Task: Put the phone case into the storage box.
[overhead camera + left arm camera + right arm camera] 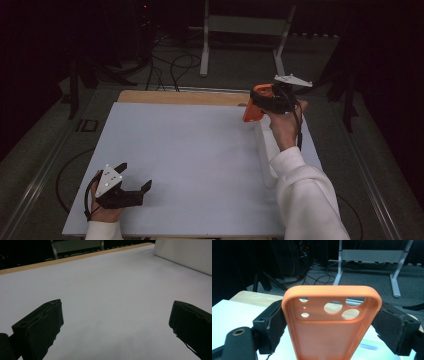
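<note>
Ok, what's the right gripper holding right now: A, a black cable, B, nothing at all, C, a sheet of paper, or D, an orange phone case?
D: in the right gripper view the orange phone case, camera holes showing, sits clamped by its long sides in the right gripper, held above the table.

The left claw (134, 176) rests low at the near left, its jaws spread wide and holding nothing. The right claw (251, 107) is raised at the far right on an outstretched white-sleeved arm, jaws clamped.
</note>
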Motion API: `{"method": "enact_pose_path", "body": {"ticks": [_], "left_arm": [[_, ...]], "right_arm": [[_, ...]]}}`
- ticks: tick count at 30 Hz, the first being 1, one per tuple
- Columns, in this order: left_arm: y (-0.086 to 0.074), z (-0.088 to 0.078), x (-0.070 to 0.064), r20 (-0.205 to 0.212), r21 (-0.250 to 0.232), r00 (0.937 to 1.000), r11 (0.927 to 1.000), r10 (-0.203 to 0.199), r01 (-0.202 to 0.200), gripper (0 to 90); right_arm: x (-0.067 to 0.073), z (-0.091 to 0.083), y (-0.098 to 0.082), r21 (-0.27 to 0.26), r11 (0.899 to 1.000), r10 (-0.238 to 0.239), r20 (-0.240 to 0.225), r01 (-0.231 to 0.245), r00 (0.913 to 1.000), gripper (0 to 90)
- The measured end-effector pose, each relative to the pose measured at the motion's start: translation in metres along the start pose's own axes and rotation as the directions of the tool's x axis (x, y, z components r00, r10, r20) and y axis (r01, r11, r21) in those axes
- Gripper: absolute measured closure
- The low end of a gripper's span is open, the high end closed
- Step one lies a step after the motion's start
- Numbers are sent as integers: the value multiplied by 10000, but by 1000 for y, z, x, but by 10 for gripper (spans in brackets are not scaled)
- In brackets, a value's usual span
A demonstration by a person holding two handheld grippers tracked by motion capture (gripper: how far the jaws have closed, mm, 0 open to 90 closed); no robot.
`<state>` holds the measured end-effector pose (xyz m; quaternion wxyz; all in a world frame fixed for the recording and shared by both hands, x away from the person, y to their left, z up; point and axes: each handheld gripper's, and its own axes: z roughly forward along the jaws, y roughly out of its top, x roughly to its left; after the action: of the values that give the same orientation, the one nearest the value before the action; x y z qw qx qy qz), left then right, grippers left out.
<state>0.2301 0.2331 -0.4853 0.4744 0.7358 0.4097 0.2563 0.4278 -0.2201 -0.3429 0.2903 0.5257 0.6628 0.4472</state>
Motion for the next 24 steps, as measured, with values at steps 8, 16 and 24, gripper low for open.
{"method": "enact_pose_path", "body": {"ticks": [8,16,24], "left_arm": [[0,0,-1,-2,33,10000,10000,37,-37,0],[0,0,-1,14,20,10000,10000,37,-37,0],[0,1,-2,12,28,10000,10000,29,-29,0]], "right_arm": [[-9,-3,1,-20,10000,-6,304,7,9995,162],[-14,-4,1,4,10000,-94,556,94,9984,163],[-22,-6,1,29,10000,-31,817,29,9967,162]]}}
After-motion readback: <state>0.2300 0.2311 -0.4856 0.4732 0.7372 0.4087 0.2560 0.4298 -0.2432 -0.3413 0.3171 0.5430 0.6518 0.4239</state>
